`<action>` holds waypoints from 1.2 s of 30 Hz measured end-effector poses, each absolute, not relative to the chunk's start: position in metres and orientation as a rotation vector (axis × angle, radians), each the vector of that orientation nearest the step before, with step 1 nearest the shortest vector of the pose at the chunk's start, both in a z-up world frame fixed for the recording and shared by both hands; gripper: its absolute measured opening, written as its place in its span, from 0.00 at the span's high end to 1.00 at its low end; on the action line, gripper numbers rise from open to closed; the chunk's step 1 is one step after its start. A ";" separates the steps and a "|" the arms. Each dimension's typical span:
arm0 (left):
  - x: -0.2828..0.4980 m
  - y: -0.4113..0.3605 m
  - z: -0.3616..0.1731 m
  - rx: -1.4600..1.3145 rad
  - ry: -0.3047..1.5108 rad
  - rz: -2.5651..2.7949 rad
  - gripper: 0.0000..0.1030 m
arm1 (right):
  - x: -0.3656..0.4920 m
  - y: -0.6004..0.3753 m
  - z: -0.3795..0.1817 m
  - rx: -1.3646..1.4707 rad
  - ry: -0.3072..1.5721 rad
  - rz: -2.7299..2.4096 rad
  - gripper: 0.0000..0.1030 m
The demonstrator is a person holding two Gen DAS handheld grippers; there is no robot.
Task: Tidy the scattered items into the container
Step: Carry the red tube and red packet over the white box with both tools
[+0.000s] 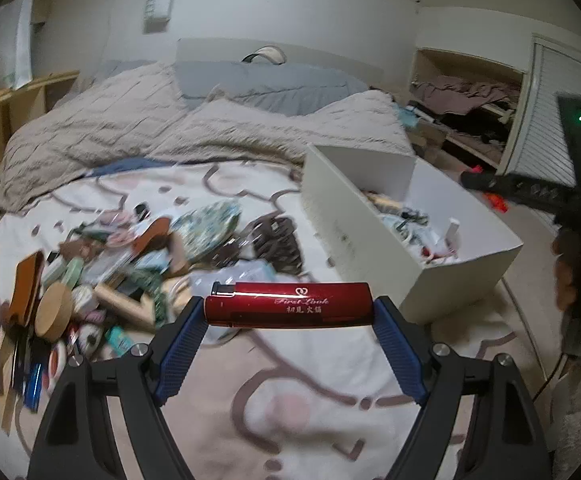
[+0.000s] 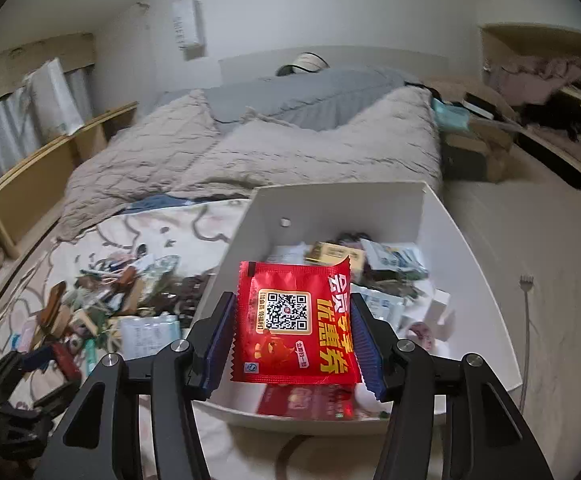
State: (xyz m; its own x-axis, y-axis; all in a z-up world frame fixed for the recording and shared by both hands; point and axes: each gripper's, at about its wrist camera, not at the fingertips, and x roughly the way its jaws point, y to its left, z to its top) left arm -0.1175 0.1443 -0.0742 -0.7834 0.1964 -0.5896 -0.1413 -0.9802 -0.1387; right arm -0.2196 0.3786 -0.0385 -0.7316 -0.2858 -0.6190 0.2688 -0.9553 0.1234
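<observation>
Over the white drawer box (image 2: 430,216), right hand-held gripper (image 2: 292,330) pinching red sachet (image 2: 294,320) by its edges, ready for dropping. Left hand-held gripper (image 1: 290,312) clamped endwise on red lighter (image 1: 290,305), above the bed blanket (image 1: 290,400), short of the box; scattered pile (image 1: 102,272) waiting.

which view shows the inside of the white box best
The right wrist view: it looks down into the white box, showing the packets and cartons piled on its floor behind the red sachet. The left wrist view shows the box from outside, mostly its long side wall, with only a strip of contents visible.
</observation>
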 end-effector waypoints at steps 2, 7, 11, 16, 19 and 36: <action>-0.122 0.152 -0.070 -0.925 -0.126 2.792 0.19 | -0.225 0.383 -0.042 0.982 -0.047 -2.690 0.46; -0.134 0.170 -0.055 -0.863 -0.119 2.782 0.19 | -0.237 0.392 -0.055 1.040 -0.063 -2.712 0.46; -0.145 0.186 -0.040 -0.800 -0.092 2.766 0.19 | -0.249 0.398 -0.069 1.111 -0.072 -2.715 0.46; -0.160 0.200 -0.024 -0.755 -0.104 2.724 0.19 | -0.262 0.406 -0.081 1.211 -0.085 -2.732 0.46; -0.171 0.208 -0.018 -0.765 -0.145 2.666 0.19 | -0.267 0.411 -0.086 1.266 -0.112 -2.728 0.46; -0.239 0.253 -0.012 -0.812 -0.189 2.521 0.19 | -0.276 0.424 -0.107 1.431 -0.098 -2.741 0.46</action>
State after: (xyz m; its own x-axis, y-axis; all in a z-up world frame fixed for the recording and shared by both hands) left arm -0.2387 0.2526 -0.0124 -0.7080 0.4844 -0.5139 -0.4024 -0.8747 -0.2700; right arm -0.2762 0.4237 -0.1072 -0.5713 -0.0716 -0.8176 0.0130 -0.9969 0.0781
